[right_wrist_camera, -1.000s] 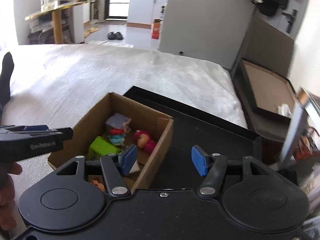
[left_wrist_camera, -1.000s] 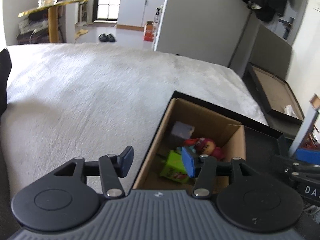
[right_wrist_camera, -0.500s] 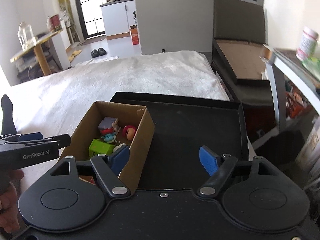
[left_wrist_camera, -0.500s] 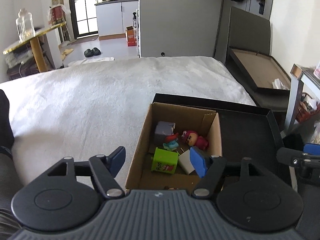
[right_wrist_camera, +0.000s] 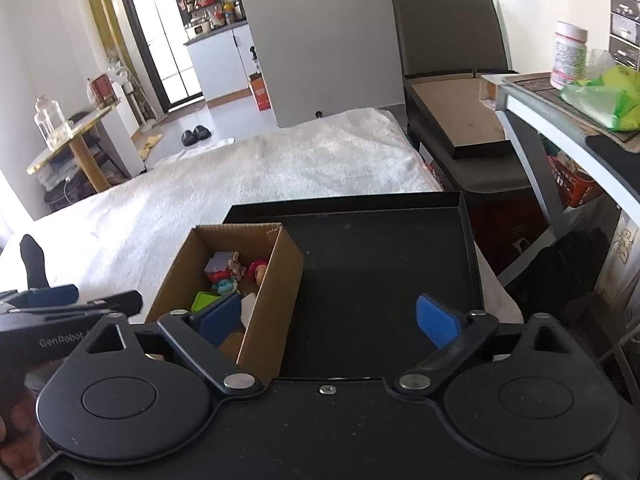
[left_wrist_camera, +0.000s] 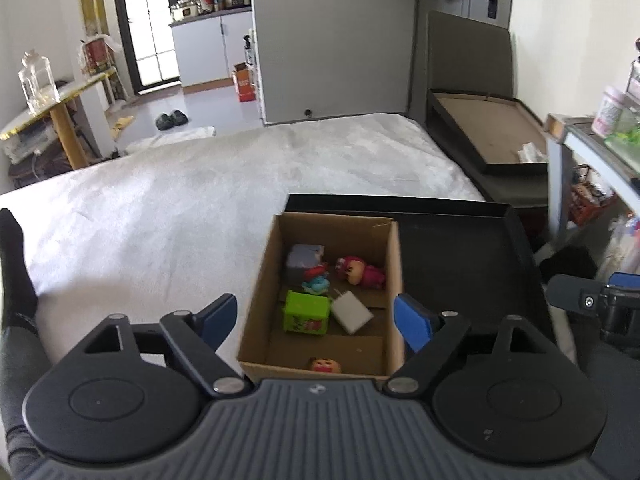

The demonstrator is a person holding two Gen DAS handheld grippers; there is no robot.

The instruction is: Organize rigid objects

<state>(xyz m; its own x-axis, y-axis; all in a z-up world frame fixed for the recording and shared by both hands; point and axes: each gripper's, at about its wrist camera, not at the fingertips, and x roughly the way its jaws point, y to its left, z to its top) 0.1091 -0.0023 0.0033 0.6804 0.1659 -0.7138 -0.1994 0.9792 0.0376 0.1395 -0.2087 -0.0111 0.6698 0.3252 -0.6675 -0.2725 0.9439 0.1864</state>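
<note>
A brown cardboard box (left_wrist_camera: 392, 264) (right_wrist_camera: 276, 280) stands in the left part of a shallow black tray (left_wrist_camera: 460, 248) (right_wrist_camera: 380, 248) on the white bed. Inside lie several small toys: a green cube (left_wrist_camera: 306, 312), a white block (left_wrist_camera: 352, 312), a pink doll (left_wrist_camera: 360, 272), a grey cube (left_wrist_camera: 304, 258) and a small orange figure (left_wrist_camera: 325, 365). My left gripper (left_wrist_camera: 316, 320) hangs above the box's near end, jaws opening, nothing between them. My right gripper (right_wrist_camera: 328, 316) hovers over the box's right wall and the tray floor, jaws opening wide and empty.
The white fuzzy bedcover (left_wrist_camera: 180, 208) stretches left and beyond the tray. A dark-socked foot (left_wrist_camera: 14, 256) rests at the far left. A dark bench with a flat carton (right_wrist_camera: 460, 120) and a cluttered desk (right_wrist_camera: 580, 104) stand to the right.
Both grippers have pulled back and risen from the box, their jaws spreading wider. Both views have rolled level, and the whole box and tray now show.
</note>
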